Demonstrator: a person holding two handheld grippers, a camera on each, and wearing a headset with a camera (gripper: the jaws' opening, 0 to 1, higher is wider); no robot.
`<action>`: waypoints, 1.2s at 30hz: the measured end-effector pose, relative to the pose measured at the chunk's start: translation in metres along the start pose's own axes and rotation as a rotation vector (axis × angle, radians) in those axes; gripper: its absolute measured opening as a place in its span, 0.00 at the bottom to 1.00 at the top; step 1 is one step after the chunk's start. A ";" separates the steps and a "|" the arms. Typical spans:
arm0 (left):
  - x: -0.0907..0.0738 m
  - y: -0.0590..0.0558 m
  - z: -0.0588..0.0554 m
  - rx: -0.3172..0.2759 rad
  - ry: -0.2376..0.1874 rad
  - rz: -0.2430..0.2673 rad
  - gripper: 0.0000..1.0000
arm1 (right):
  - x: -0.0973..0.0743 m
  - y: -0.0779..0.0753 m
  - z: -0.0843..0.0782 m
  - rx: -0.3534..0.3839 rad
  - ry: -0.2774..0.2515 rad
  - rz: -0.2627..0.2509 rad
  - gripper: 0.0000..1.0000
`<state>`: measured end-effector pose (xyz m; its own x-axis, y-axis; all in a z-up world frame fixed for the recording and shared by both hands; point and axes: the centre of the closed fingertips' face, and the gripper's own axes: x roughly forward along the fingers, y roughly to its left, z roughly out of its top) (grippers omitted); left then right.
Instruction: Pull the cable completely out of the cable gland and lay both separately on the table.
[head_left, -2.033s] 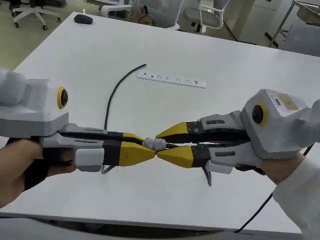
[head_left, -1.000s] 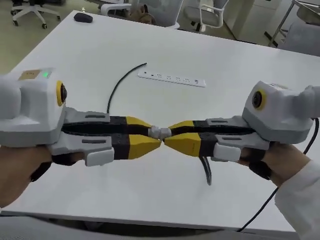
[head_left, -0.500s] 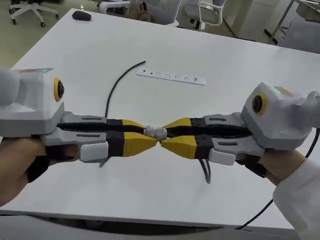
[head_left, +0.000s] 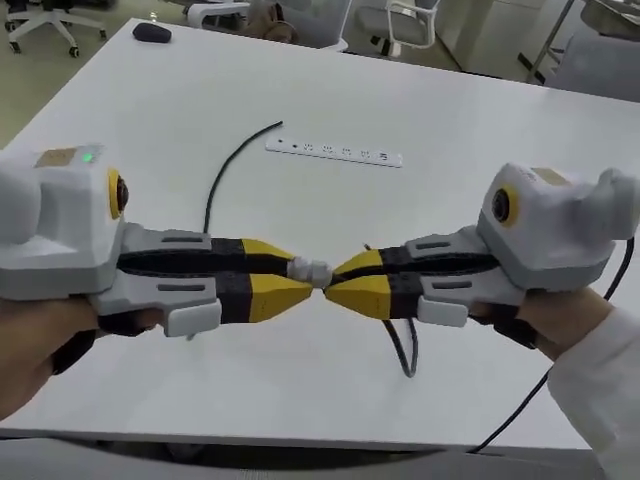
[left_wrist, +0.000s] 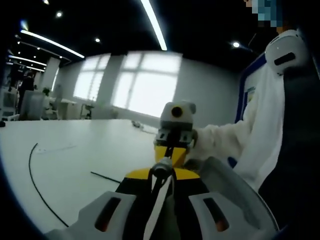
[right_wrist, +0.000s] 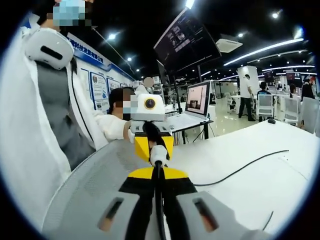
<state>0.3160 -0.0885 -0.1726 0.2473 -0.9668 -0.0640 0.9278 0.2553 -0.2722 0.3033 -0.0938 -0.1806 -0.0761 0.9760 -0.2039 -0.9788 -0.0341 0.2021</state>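
A small white cable gland (head_left: 309, 270) hangs above the table between two yellow-tipped grippers that meet tip to tip. My left gripper (head_left: 298, 274) comes in from the left, shut on the gland (left_wrist: 162, 167). From the right, my right gripper (head_left: 336, 278) is shut on the black cable (right_wrist: 159, 200) just behind the gland (right_wrist: 159, 154). Below the right gripper the cable (head_left: 403, 345) hangs down to the table. Another black stretch (head_left: 222, 175) curves over the table behind the left gripper. Whether it is the same cable is hidden.
A white power strip (head_left: 333, 152) lies on the white table (head_left: 460, 130) beyond the grippers. A dark mouse (head_left: 150, 32) sits at the far left corner. Office chairs stand behind the table. The table's near edge (head_left: 300, 440) runs just below the hands.
Two seconds ago the right gripper's jaws stood apart around the gland; now they are shut beside it. Both grippers stay tip to tip, and the view has shifted slightly.
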 end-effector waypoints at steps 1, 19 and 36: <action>0.001 0.001 0.002 0.005 -0.008 0.008 0.17 | 0.000 0.000 0.001 -0.008 -0.008 -0.005 0.03; 0.003 -0.008 0.023 -0.012 -0.125 -0.052 0.18 | 0.002 0.010 0.021 -0.070 -0.098 0.027 0.03; 0.006 -0.001 0.003 -0.057 0.002 -0.004 0.17 | 0.003 0.001 -0.027 -0.188 0.159 0.001 0.03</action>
<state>0.3175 -0.0943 -0.1700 0.2431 -0.9678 -0.0646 0.9114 0.2507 -0.3263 0.2969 -0.0968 -0.2067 -0.0914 0.9305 -0.3547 -0.9958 -0.0889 0.0232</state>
